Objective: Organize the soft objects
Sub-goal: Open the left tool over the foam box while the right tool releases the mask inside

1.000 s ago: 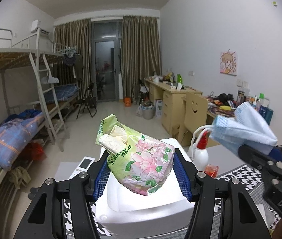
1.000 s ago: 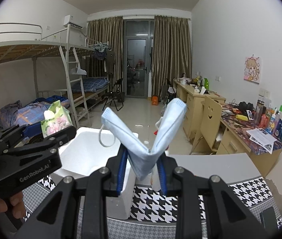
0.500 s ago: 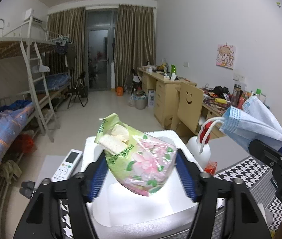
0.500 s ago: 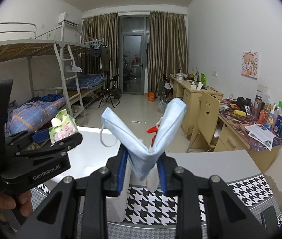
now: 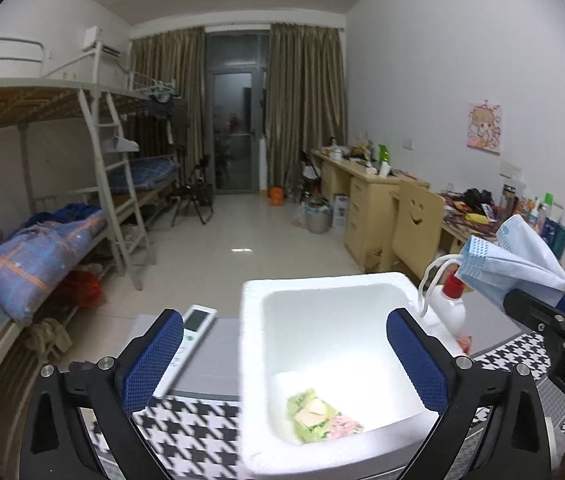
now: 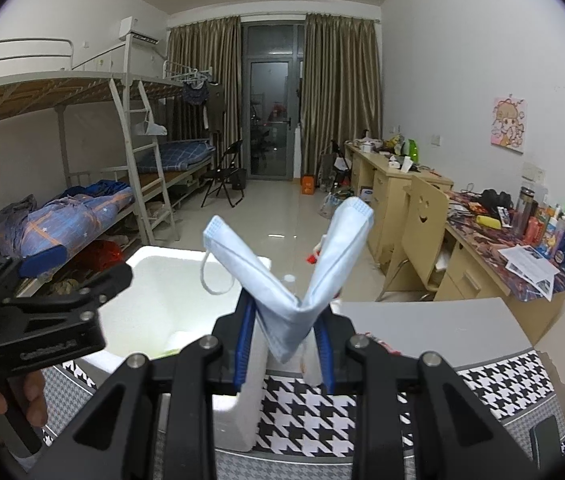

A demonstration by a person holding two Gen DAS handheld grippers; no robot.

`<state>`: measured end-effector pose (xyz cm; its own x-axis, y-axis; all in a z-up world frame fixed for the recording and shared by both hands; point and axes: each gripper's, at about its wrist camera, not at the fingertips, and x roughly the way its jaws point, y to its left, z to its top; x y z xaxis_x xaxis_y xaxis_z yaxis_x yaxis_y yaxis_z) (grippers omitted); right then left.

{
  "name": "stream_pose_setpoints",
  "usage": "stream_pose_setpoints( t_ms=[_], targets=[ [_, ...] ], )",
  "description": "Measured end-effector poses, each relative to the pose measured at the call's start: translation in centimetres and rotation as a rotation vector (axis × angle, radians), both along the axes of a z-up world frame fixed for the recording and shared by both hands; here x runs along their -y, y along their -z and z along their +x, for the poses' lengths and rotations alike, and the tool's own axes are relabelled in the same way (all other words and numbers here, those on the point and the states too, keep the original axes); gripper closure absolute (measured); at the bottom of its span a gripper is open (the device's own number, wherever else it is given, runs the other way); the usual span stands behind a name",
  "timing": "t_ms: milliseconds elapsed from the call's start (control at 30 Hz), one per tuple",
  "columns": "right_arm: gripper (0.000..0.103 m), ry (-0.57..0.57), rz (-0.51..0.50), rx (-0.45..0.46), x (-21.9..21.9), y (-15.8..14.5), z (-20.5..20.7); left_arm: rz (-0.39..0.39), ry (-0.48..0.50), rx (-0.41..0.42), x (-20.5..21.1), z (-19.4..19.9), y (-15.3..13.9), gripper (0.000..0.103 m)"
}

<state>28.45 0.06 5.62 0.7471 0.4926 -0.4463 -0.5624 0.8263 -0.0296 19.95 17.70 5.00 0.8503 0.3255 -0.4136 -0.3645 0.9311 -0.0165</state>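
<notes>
A green floral tissue pack (image 5: 320,420) lies on the bottom of the white foam box (image 5: 250,320). My left gripper (image 5: 284,354) hangs above the box, its jaws opening wide with nothing between them. My right gripper (image 6: 284,346) is shut on a folded blue face mask (image 6: 282,276), whose two ends stick up in a V with an ear loop dangling. In the left wrist view the mask (image 5: 510,260) and the right gripper are at the right, beside the box. The foam box (image 6: 150,276) lies left of the mask in the right wrist view.
A white spray bottle with a red cap (image 5: 448,308) stands right of the box. A white remote control (image 5: 194,328) lies on the grey table to its left. A houndstooth cloth (image 6: 362,404) covers the near table. Bunk beds, desks and a chair stand beyond.
My left gripper opened and let go of the tissue pack, which dropped to the bottom of the foam box. The right gripper still holds the mask and moved slightly closer to the box.
</notes>
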Motion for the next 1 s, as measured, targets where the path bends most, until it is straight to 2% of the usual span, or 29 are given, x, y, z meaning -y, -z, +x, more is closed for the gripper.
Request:
stream_pose_setpoints(
  t_ms=[433,667,1000],
  targets=[
    [0.070,-0.068,-0.034,-0.004,-3.0,0.7,0.3,0.034,-0.107,0.004,-1.0,-2.9,0.0,0.001],
    [0.070,-0.088,-0.051,-0.011,-4.0,1.3,0.8,0.013,-0.145,0.001,-2.3,-3.9,0.6,0.001],
    [0.070,-0.116,-0.068,-0.099,-6.1,2.3,2.3,-0.003,-0.166,0.004,-3.1,-5.1,0.9,0.001]
  ],
)
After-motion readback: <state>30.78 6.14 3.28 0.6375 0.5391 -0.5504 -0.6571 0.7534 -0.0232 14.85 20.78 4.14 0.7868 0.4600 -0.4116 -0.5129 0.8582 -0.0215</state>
